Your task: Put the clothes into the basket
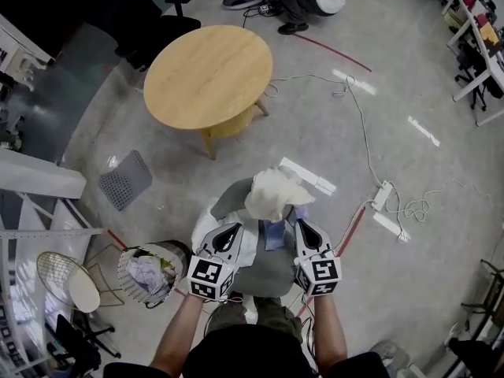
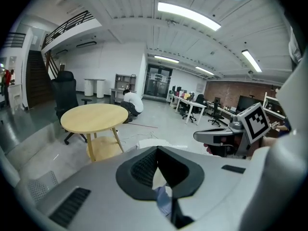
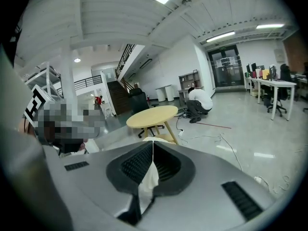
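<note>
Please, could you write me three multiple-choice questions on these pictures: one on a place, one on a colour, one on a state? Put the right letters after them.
1. Where does the round white basket stand?
A. on the grey floor, lower left in the head view
B. on a table top
C. on a chair

2. What colour is the crumpled soft cloth in the right tongs?
A. red
B. cream-white
C. black

3. How do the jaws of the right tongs stand?
A. wide apart and empty
B. shut on the cloth
C. resting on the floor

Answers:
1 A: the head view shows it on the floor.
2 B: pale fabric hangs from the jaws.
3 B: the right gripper view shows the jaws together with fabric pinched between them.
</note>
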`<state>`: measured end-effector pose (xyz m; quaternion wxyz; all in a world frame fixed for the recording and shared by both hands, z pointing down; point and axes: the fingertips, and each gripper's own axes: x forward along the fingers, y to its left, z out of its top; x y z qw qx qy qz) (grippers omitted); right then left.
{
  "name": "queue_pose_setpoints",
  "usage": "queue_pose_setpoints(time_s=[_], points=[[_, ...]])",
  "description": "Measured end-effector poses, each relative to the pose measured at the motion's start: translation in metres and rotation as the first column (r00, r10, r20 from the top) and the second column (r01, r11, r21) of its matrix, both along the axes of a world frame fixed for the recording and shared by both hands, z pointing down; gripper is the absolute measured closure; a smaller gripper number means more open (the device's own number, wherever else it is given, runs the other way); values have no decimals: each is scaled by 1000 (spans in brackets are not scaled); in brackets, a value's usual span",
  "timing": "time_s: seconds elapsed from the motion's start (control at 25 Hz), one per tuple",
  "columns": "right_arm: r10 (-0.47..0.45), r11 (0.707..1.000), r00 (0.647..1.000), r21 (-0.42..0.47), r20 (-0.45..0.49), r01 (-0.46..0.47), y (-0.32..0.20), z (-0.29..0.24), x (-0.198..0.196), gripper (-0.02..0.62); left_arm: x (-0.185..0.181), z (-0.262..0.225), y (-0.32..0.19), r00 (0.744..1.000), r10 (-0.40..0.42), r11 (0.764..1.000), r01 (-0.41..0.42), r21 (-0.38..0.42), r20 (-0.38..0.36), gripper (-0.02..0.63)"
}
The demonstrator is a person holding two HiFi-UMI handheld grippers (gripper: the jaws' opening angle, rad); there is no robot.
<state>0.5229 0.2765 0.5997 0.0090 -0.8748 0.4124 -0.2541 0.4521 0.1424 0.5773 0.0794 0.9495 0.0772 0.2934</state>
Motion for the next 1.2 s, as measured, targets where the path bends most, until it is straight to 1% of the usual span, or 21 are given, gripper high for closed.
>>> queue_pose_setpoints(time_s=[0.08,0.16,0.28,0.4,0.44,0.48,0.52,0.68,0.8,0.88,0.96,1.2], points=[[4,1000,1000,2,4,-4,-1,7,6,568,2,7,-3,1000,-1,1000,0,6,18,600],[-12,1000,1000,-3,8,12,-4,14,10,567,4,12,-5,1000,-3,1000,3,7,29,600],[-38,999,999,-22,13,39,-7,25,16,566,6,16,-6,999,-6,1000,6,2,42,600],[-42,998,999,-41,24,43,-11,37,22,564,7,19,-7,999,-11,1000,11,1,52,600],[-45,998,998,-41,35,46,-13,42,23,544,7,20,-8,998,-13,1000,13,3,55,600],[-48,998,997,-40,52,50,-15,48,24,472,7,22,-9,998,-15,1000,15,5,60,600],[-50,998,996,-40,68,52,-17,53,26,425,7,24,-10,998,-17,1000,17,9,65,600],[-36,997,995,-66,90,42,-19,71,36,350,8,29,-15,996,-32,999,31,13,82,600],[-33,998,992,-48,121,39,-23,79,41,302,5,35,-21,993,-52,998,50,26,105,600],[-40,998,988,-44,148,47,-28,85,41,277,3,38,-27,991,-69,997,65,30,119,600],[-47,997,985,-53,164,56,-33,91,43,267,2,40,-32,988,-86,996,83,30,131,600],[-55,992,983,-101,177,73,-44,110,44,262,-1,45,-44,979,-134,990,138,-15,151,600]])
